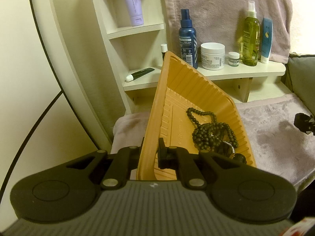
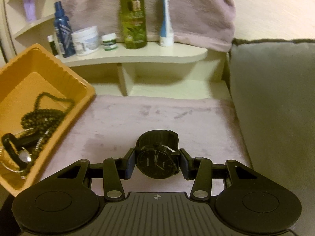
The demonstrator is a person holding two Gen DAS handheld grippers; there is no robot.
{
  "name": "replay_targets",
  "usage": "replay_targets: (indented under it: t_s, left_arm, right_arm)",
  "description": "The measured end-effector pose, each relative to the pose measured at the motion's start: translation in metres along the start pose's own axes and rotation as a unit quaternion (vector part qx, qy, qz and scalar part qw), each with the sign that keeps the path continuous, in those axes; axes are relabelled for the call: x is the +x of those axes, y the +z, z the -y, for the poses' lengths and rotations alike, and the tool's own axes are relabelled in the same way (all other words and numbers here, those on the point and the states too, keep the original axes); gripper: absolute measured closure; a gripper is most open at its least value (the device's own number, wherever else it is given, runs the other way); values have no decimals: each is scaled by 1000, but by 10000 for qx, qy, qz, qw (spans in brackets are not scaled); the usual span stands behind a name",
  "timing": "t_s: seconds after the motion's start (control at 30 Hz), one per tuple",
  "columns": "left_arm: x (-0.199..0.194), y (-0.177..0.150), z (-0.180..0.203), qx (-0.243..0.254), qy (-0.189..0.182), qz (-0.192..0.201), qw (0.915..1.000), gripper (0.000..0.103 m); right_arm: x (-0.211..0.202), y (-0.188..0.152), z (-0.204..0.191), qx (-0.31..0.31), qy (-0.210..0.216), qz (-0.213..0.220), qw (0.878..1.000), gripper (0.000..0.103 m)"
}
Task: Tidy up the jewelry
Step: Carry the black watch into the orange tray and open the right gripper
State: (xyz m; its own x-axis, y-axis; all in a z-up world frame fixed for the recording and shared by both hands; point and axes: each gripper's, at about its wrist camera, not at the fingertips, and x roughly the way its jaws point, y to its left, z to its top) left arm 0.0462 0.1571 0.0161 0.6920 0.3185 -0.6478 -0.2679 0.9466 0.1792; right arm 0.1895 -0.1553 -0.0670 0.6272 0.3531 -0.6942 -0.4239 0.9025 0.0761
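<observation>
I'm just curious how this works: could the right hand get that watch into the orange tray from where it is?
Probably yes. The right gripper already holds the watch, and the orange tray, held by the left gripper, sits close on its left with its top open. Only bare pink cloth lies between.

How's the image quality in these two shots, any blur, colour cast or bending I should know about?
Left wrist view: sharp, yellowish indoor cast, fisheye bowing the shelf unit; orange tray and bead necklace crisp. Right wrist view: bottles on the shelf are smeared, beads in the tray soft, the watch in the right gripper clearer; dark corners in both.
</observation>
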Motion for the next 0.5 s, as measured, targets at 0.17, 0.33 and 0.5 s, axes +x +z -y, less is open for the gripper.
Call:
replay_targets:
  t_s: [0.17, 0.33, 0.5]
  left_arm:
    - [0, 0, 0, -13, -9, -5, 10000, 96]
    - [-1, 0, -2, -59, -24, -55, 10000, 95]
    - [-1, -4, -6, -225, -29, -115, 9997, 96]
  right_arm:
    - [-9, 12, -20, -85, 440, 82, 9990, 57]
    - [-10, 25, -52, -338, 851, 173, 9956, 57]
    - [-5, 37, -78, -574, 1123, 227, 9918, 57]
